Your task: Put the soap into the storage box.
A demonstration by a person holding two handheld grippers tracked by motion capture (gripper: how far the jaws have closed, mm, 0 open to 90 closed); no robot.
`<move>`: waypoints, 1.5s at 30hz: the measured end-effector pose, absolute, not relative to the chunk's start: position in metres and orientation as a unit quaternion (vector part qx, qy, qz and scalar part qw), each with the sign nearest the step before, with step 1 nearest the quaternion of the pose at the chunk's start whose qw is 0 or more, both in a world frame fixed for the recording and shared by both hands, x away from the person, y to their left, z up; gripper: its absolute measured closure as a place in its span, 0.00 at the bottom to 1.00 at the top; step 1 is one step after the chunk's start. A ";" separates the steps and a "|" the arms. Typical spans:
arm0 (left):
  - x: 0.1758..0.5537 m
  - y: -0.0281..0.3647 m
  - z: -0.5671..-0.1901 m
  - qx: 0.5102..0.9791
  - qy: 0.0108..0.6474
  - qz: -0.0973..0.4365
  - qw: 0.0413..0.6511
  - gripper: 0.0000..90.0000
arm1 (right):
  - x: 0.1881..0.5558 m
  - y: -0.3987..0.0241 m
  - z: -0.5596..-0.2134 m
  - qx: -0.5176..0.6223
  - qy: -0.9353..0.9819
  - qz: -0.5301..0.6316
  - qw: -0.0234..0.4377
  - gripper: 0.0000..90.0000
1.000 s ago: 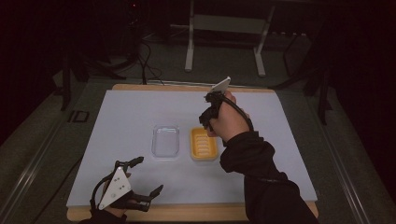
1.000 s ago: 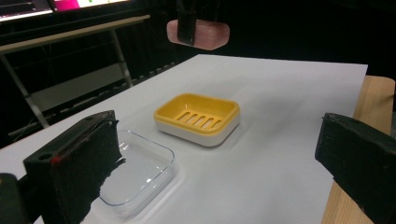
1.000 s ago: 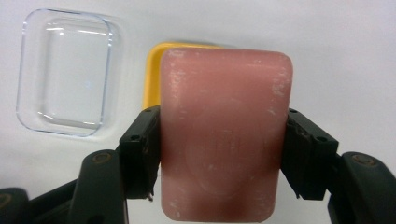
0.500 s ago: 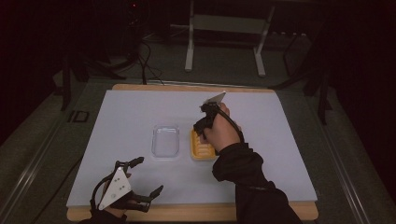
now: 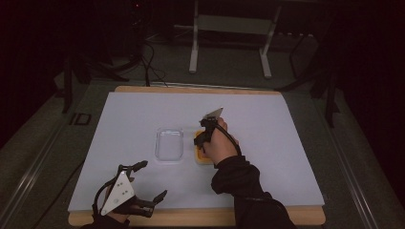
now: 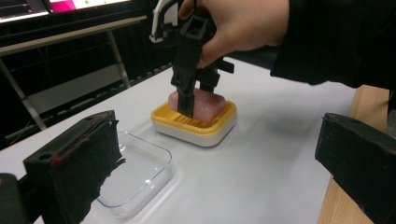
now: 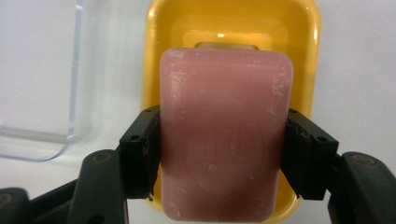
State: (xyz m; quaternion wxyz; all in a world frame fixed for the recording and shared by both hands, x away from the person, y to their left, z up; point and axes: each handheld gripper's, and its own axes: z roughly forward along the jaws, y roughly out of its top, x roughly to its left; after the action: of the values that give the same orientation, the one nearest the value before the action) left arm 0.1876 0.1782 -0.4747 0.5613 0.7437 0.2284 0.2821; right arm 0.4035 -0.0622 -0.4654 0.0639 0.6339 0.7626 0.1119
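My right gripper (image 7: 224, 158) is shut on a pink soap bar (image 7: 224, 135), one pad on each long side. The bar hangs straight over a yellow soap dish (image 7: 233, 23). From the left gripper view, the soap (image 6: 208, 103) is down inside the yellow dish (image 6: 196, 127), with the right gripper (image 6: 198, 99) pointing down on it; whether the bar rests on the ribs I cannot tell. In the high view the right gripper (image 5: 198, 143) covers most of the dish (image 5: 203, 160). My left gripper (image 5: 153, 180) stands open and holds nothing near the table's front left edge.
A clear plastic tray (image 5: 170, 144) lies just left of the dish, also seen close in front of the left gripper as the clear tray (image 6: 135, 172). The white sheet (image 5: 286, 143) covers the table, with a wooden edge (image 5: 200, 217) along the front.
The right hand has come down with the soap, from above the dish's far side onto the dish. The left gripper has kept still.
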 end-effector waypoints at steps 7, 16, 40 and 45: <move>0.188 0.178 -0.475 0.744 0.228 0.282 0.561 0.01 | 0.407 -0.062 -0.479 0.640 0.760 0.101 0.060 0.41; 0.187 0.178 -0.475 0.745 0.227 0.282 0.560 0.01 | 0.409 -0.059 -0.485 0.638 0.762 0.089 0.064 0.41; 0.188 0.176 -0.476 0.748 0.227 0.280 0.557 0.01 | 0.400 -0.099 -0.440 0.498 0.843 0.201 0.038 0.28; 0.188 0.176 -0.476 0.749 0.226 0.281 0.556 0.01 | 0.395 -0.113 -0.442 0.462 0.852 0.244 0.042 0.26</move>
State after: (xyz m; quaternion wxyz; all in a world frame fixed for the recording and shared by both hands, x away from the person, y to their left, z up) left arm 0.1883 0.1765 -0.4760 0.5556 0.7491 0.2265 0.2809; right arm 0.3954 -0.1133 -0.4420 0.0421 0.4620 0.8515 0.2444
